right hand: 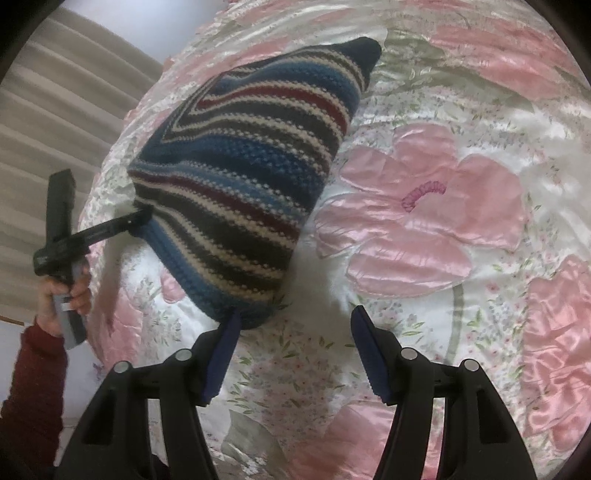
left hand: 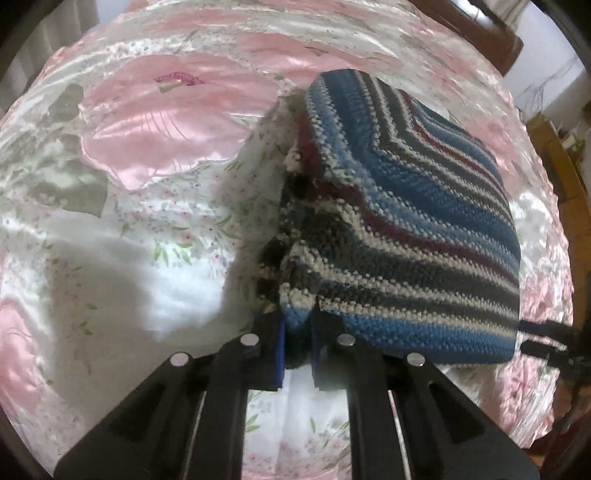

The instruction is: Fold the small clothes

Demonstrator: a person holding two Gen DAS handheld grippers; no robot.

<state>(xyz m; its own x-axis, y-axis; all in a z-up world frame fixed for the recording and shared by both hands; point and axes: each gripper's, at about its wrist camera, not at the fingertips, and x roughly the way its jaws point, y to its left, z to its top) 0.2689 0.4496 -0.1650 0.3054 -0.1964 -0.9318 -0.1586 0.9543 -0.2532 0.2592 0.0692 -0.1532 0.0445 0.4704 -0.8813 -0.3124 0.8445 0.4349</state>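
Note:
A small knitted garment [left hand: 406, 206] with blue, white, dark grey and maroon stripes lies folded over on a pink floral satin bedspread [left hand: 147, 122]. My left gripper [left hand: 298, 332] is shut on the near blue hem, lifting that edge. In the right wrist view the same garment [right hand: 251, 162] bulges up from the bedspread [right hand: 424, 221], with the left gripper [right hand: 144, 216] pinching its left corner. My right gripper [right hand: 295, 315] is open; its left fingertip [right hand: 232, 325] touches the blue hem, while nothing lies between the fingers. The right gripper [left hand: 524, 336] also shows beside the garment's right corner.
A hand [right hand: 62, 295] in a dark red sleeve [right hand: 33, 387] holds the left gripper's handle. Beige curtains [right hand: 55, 110] hang behind the bed. Wooden furniture [left hand: 491, 33] stands past the bed's far right edge. Smooth bedspread extends to the right of the garment.

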